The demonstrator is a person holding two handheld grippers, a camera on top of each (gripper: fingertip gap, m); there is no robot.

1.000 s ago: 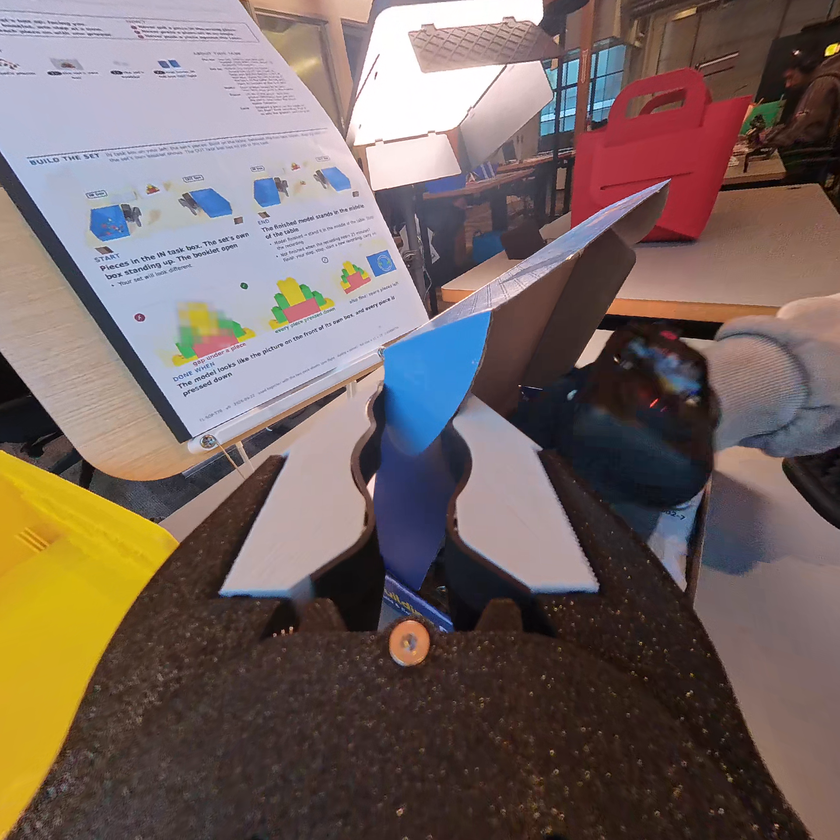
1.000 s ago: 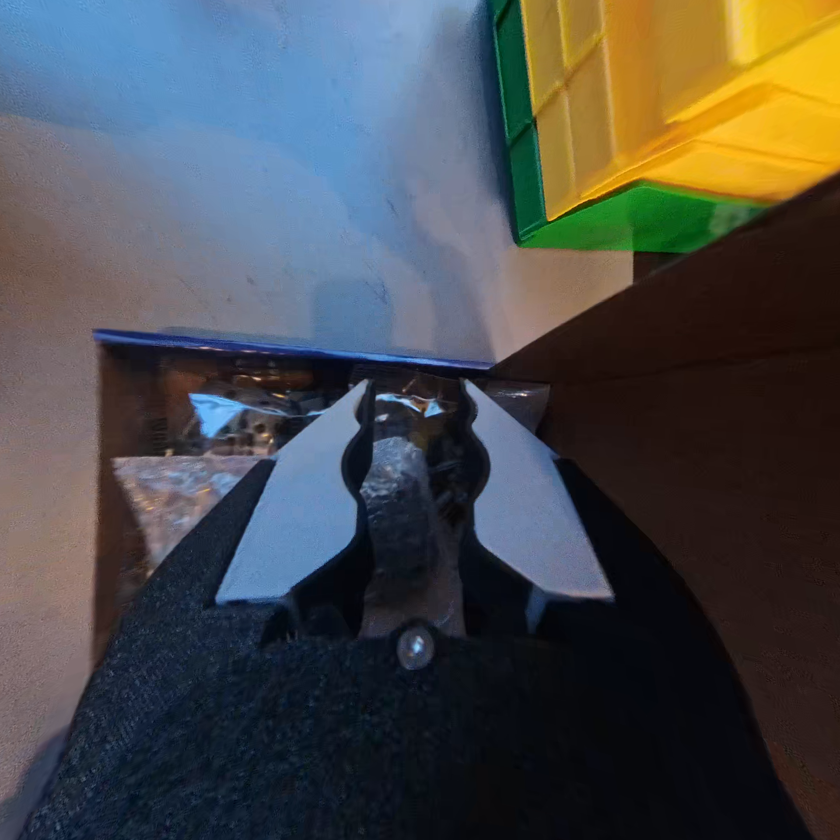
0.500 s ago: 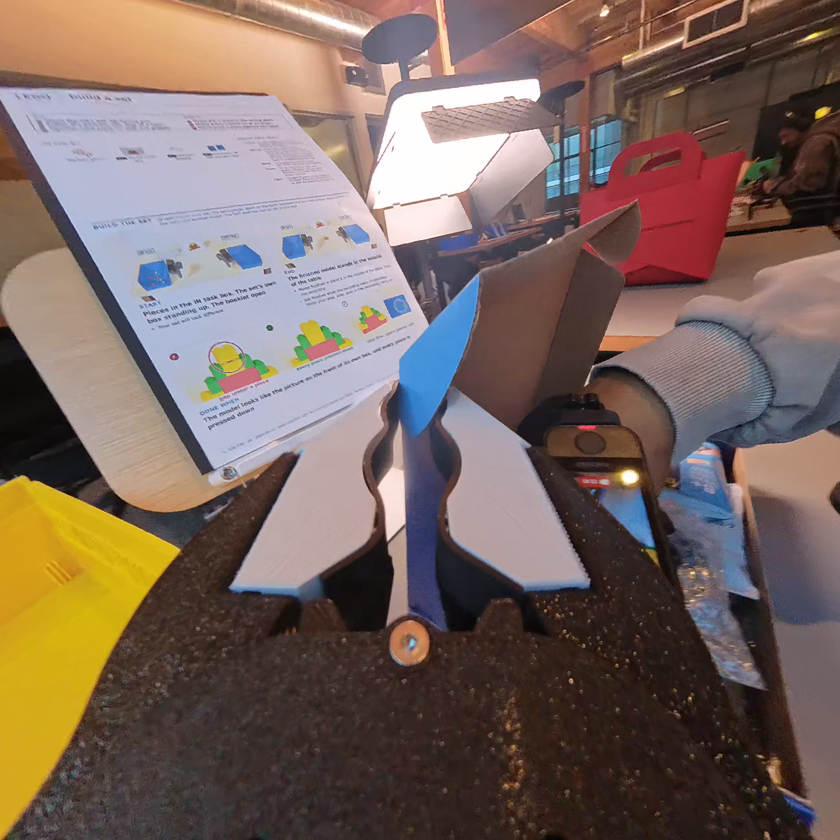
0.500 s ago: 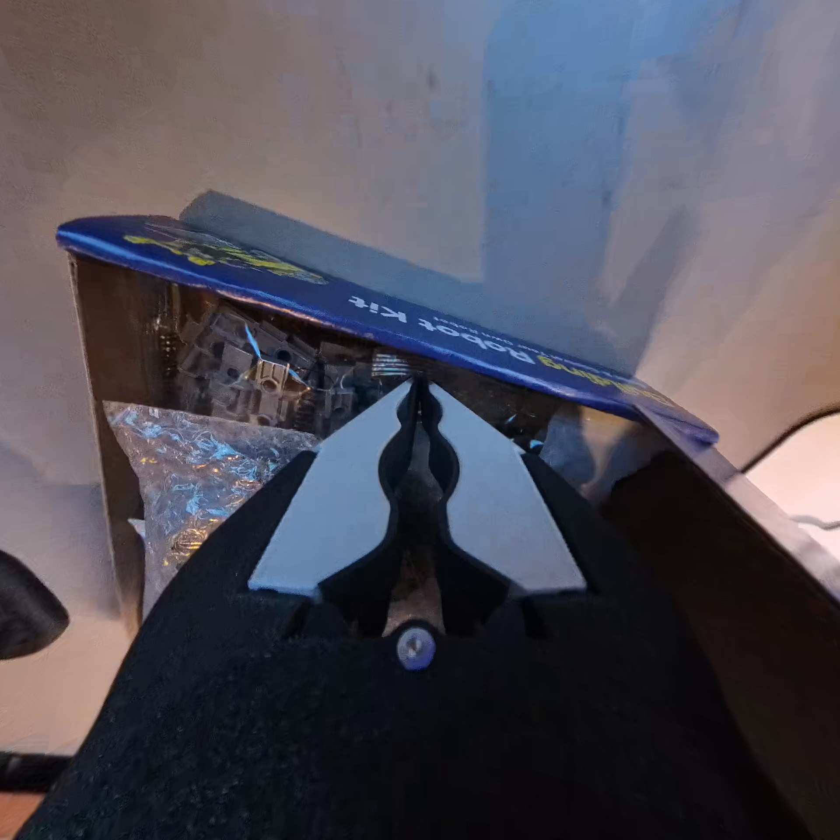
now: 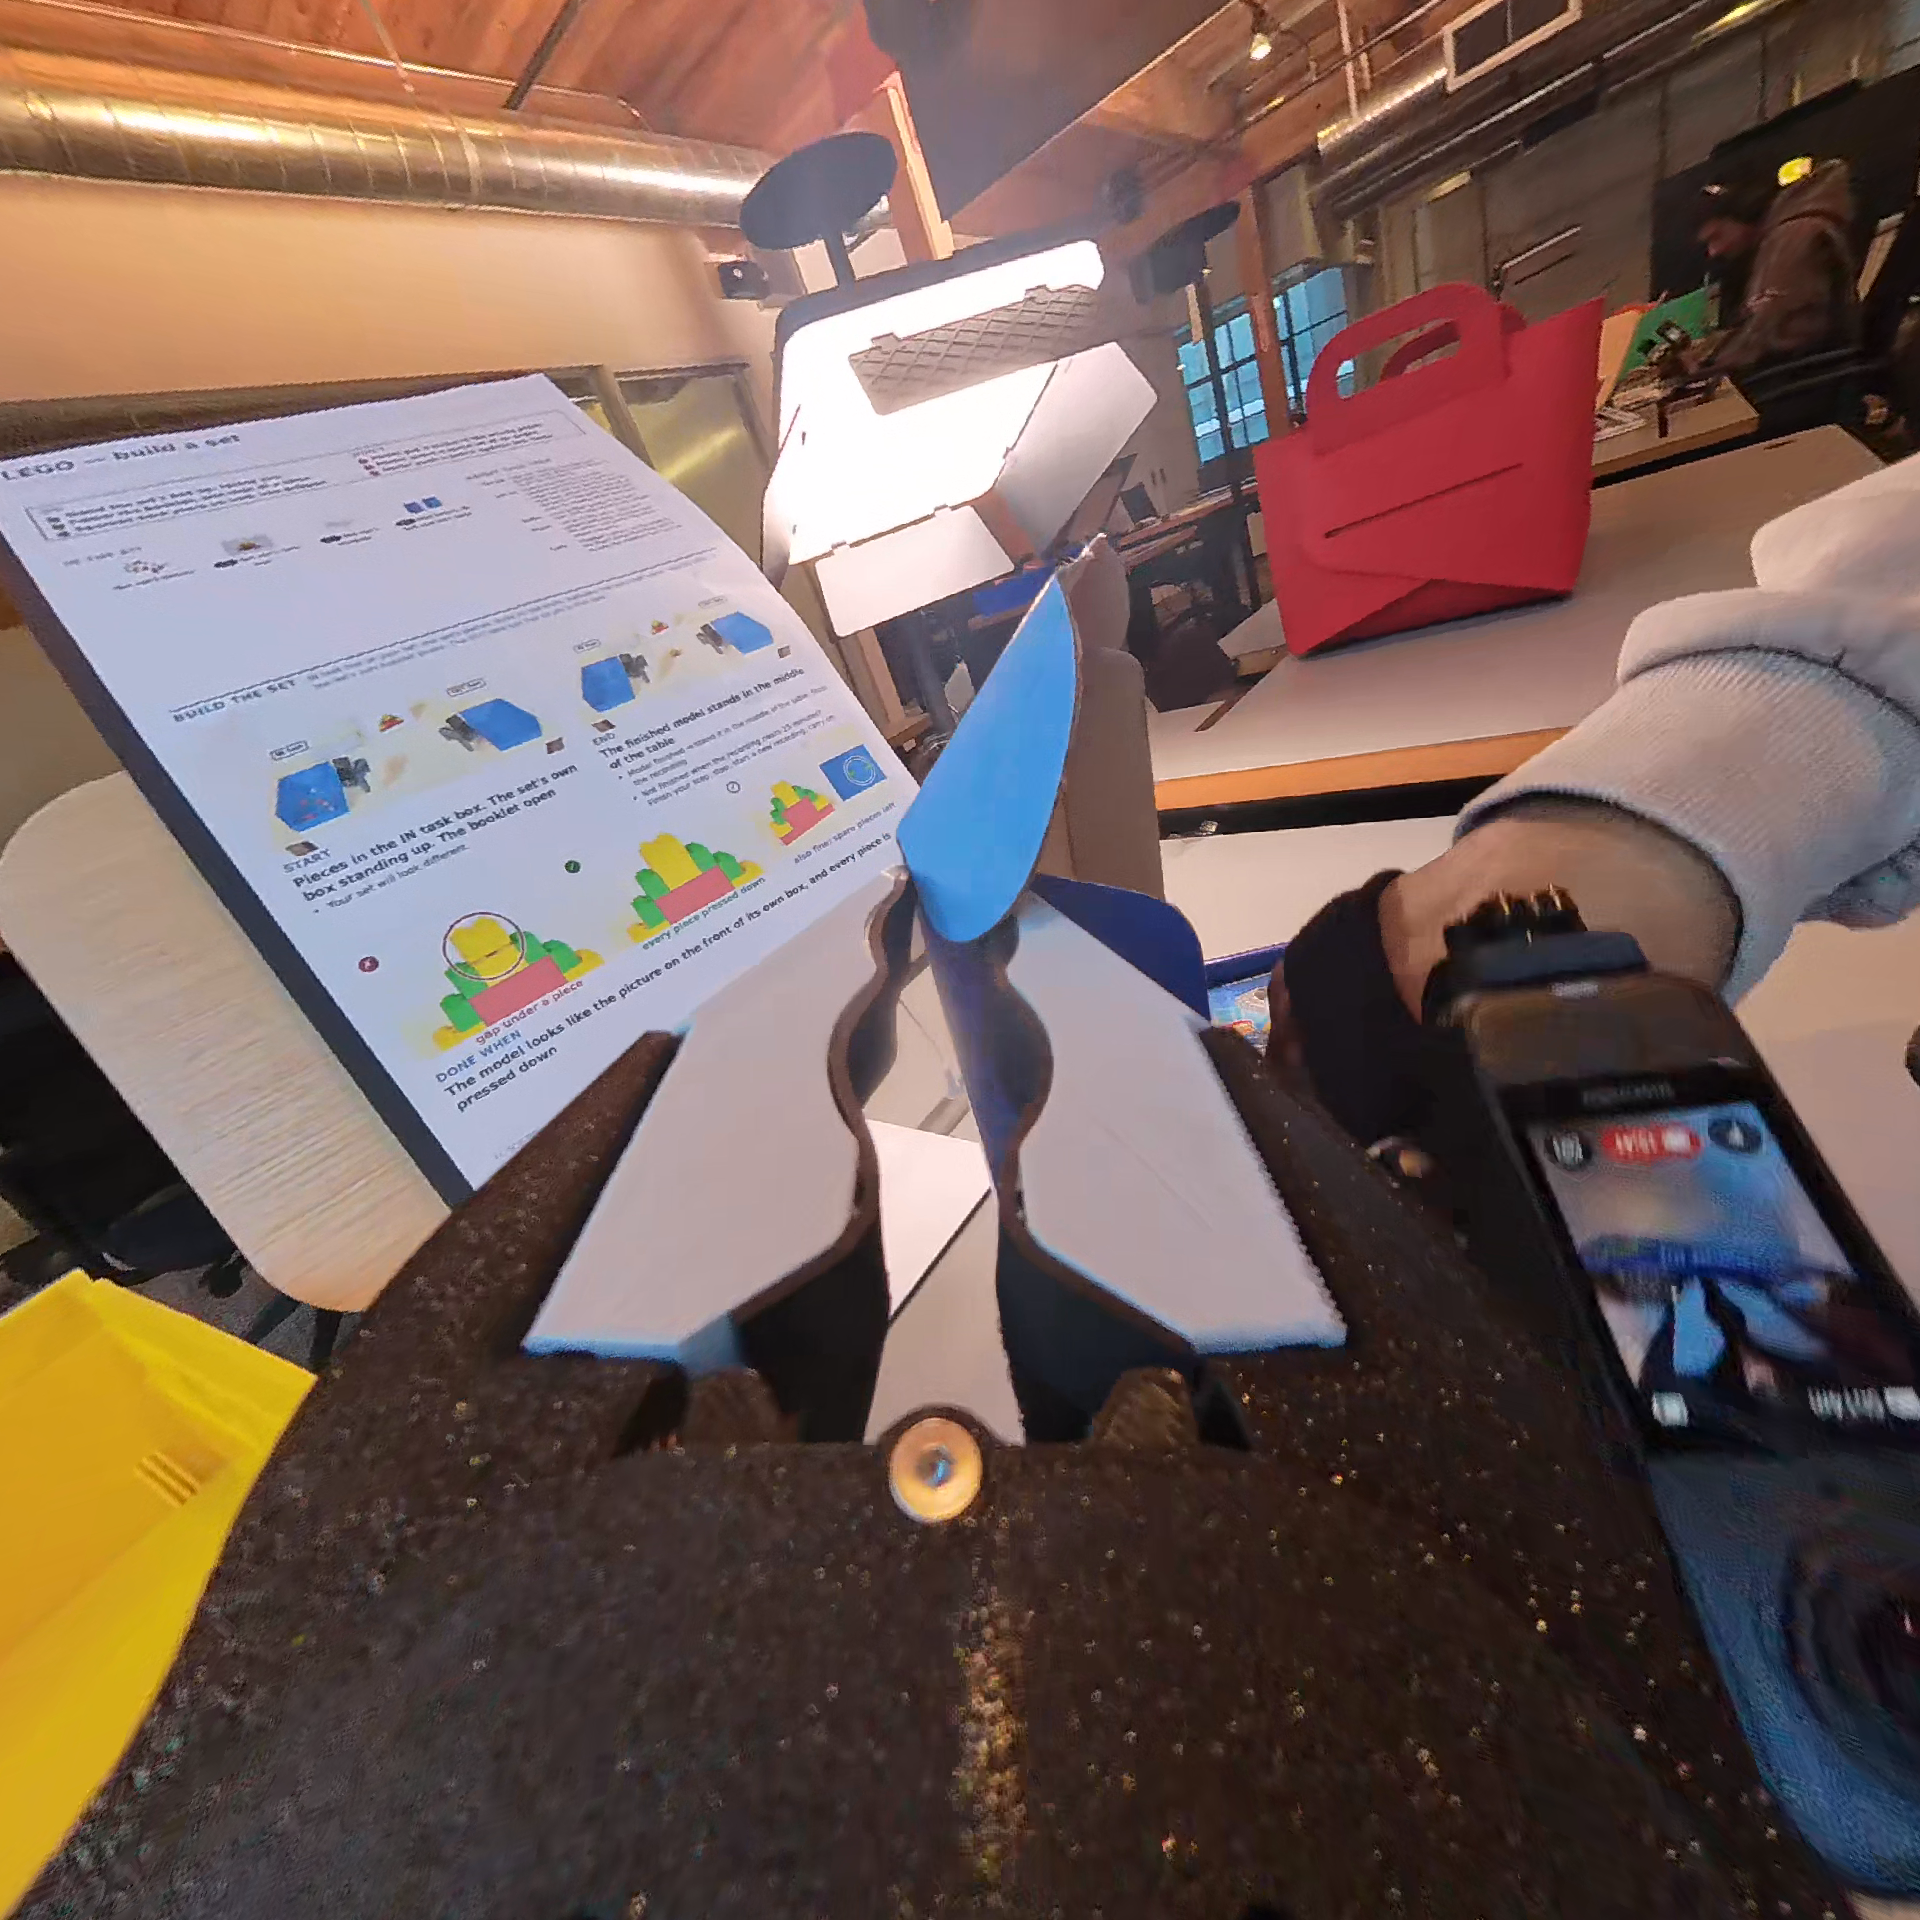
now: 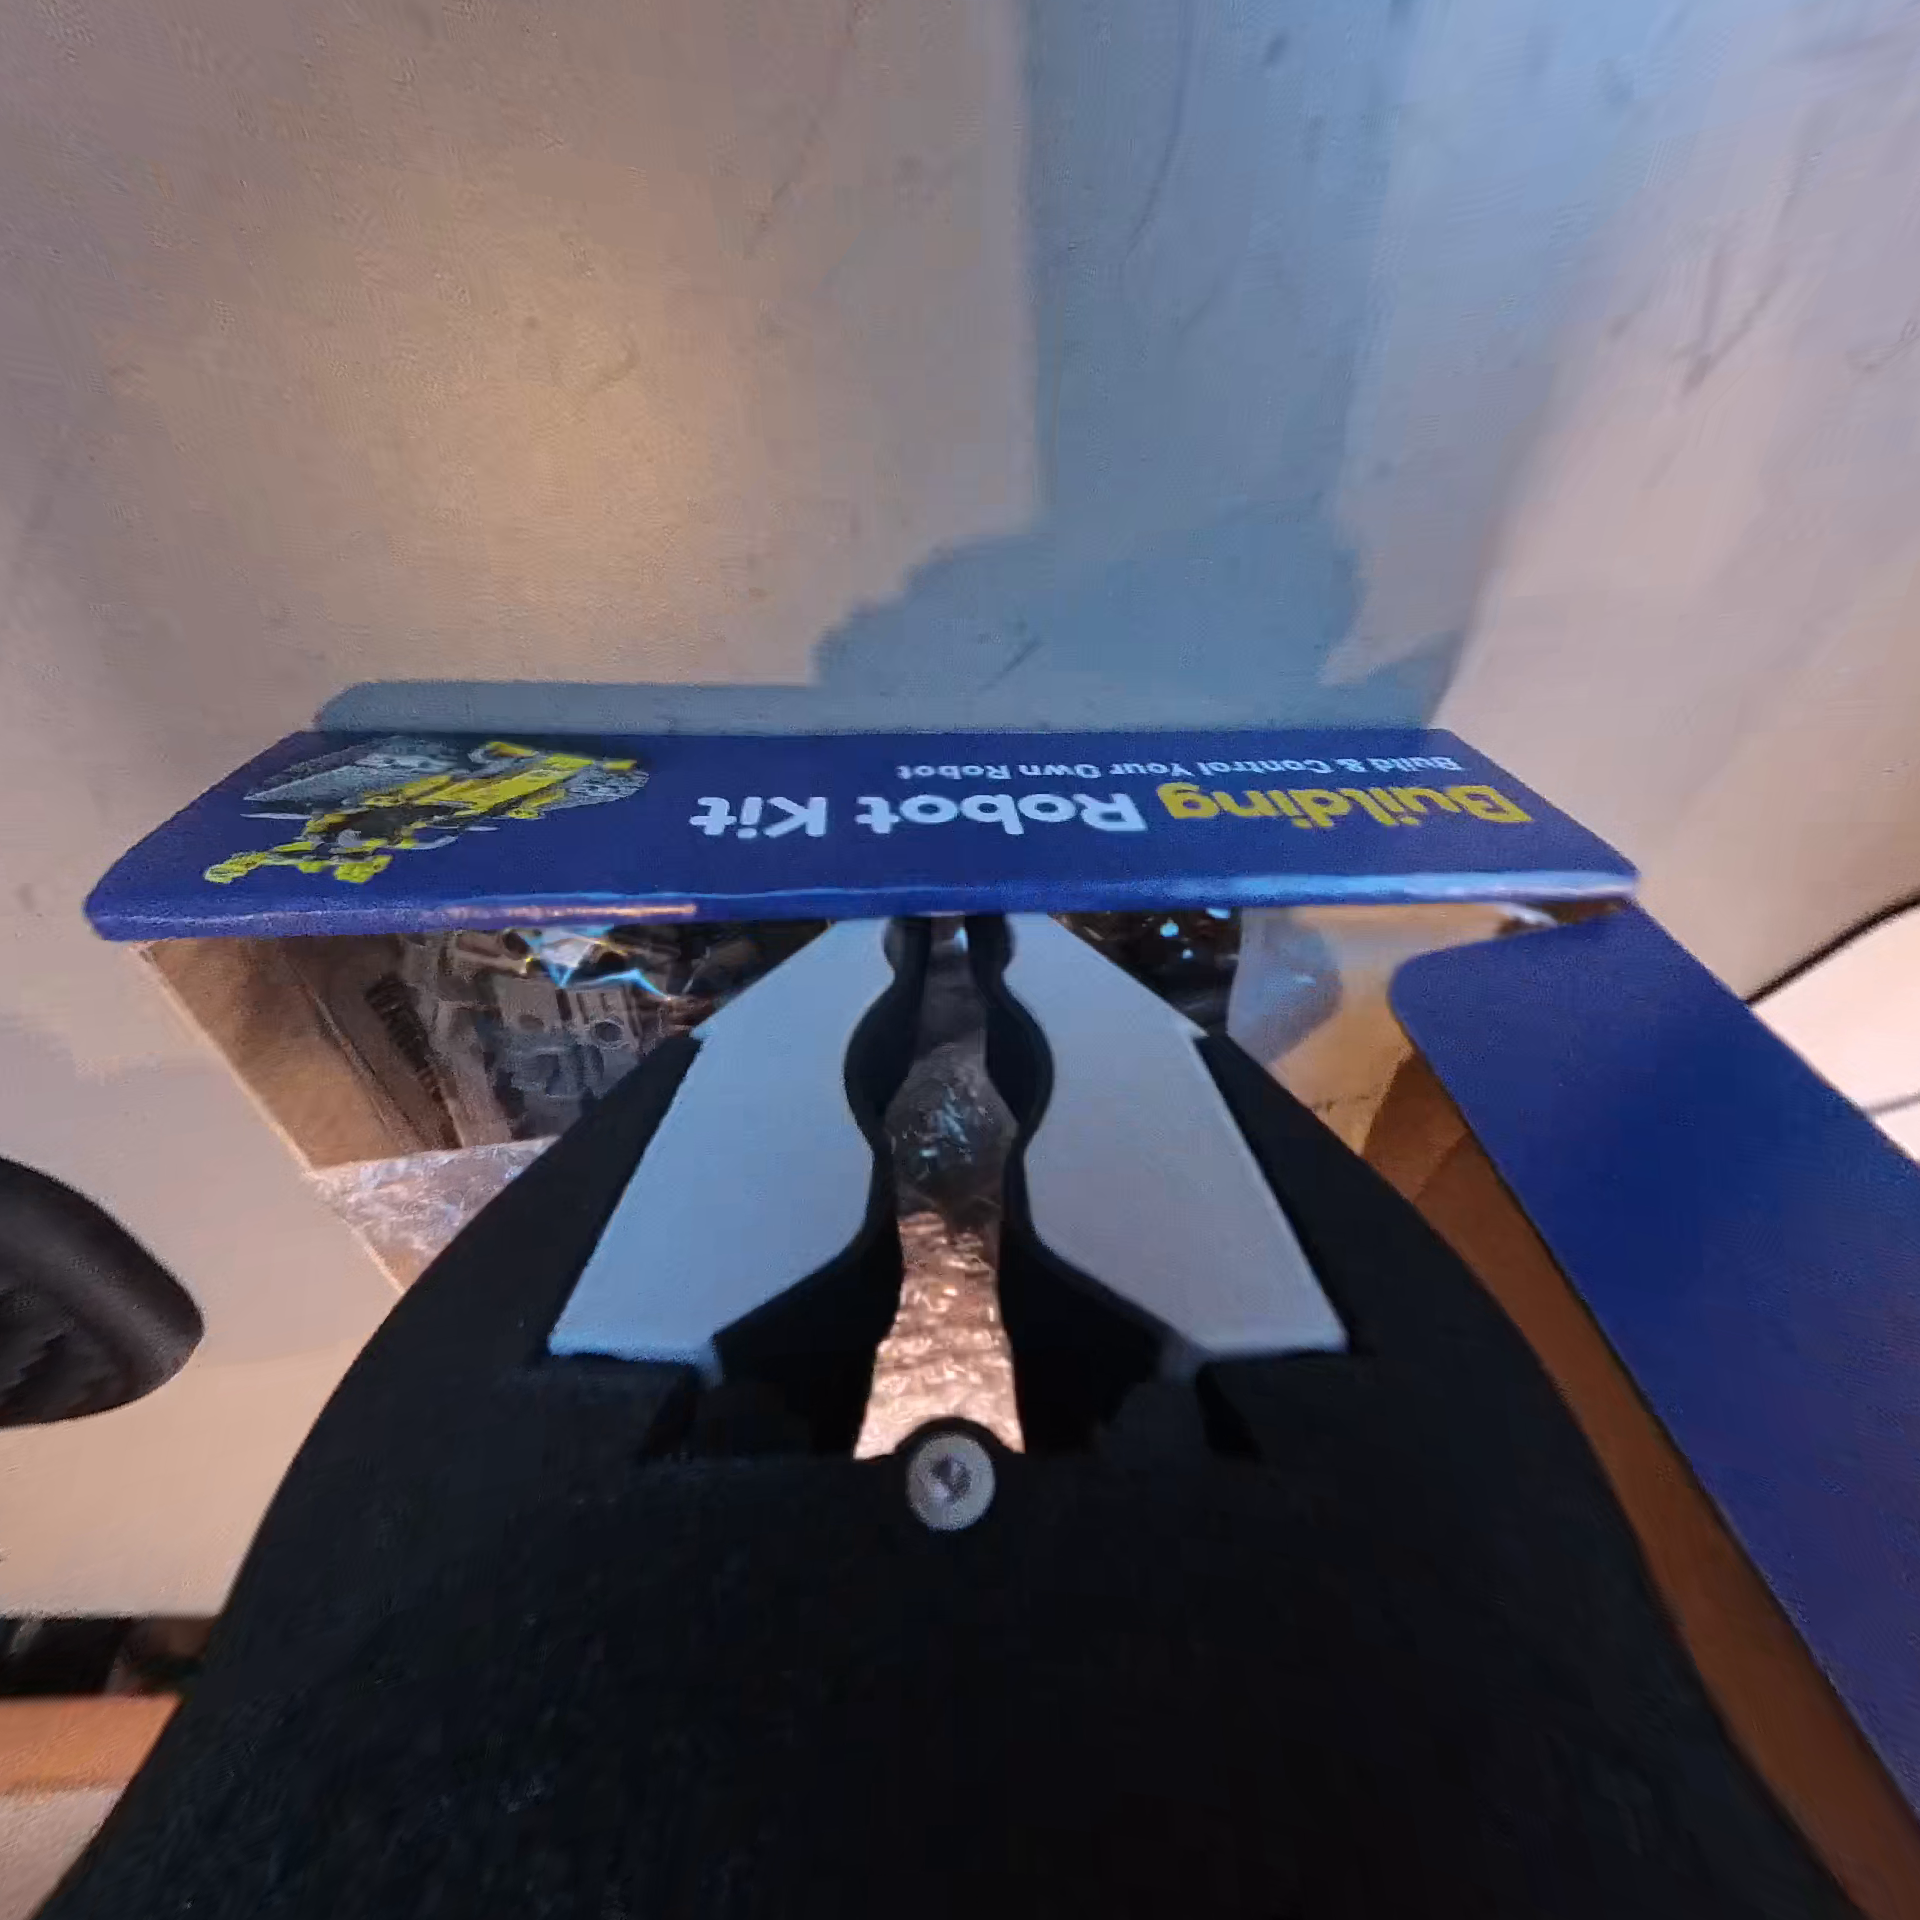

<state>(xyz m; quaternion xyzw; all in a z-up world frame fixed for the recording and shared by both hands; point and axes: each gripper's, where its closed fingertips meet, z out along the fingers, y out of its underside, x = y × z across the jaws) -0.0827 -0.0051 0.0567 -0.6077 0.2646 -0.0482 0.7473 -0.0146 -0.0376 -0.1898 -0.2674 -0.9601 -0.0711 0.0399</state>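
My left gripper (image 5: pixel 951 914) is shut on a blue cardboard flap (image 5: pixel 997 769) of an open box; the flap stands up between the fingers, brown on its inner side. My right gripper (image 6: pixel 945 935) reaches into the mouth of the blue box (image 6: pixel 831 831) and is shut on a crinkled clear plastic bag (image 6: pixel 940 1195) that runs back between its fingers. More clear bags of small grey parts (image 6: pixel 520 1029) lie inside the box. A second blue flap (image 6: pixel 1662 1195) hangs open at the right. In the left wrist view the right gripper's device with a lit screen (image 5: pixel 1683 1226) is held by a hand in a grey sleeve (image 5: pixel 1714 748).
An instruction sheet on a tilted wooden board (image 5: pixel 416 727) stands at the left. A yellow bin (image 5: pixel 104 1507) is at the lower left. A lit lamp panel (image 5: pixel 935 416) and a red bag (image 5: pixel 1434 499) on a table stand behind. A person (image 5: pixel 1787 260) is far back right. Left tips to right tips: about 25 cm.
The right gripper has closed on the plastic bag and drawn back toward the box mouth. The left gripper has tilted up with the flap, and the right device has come nearer.
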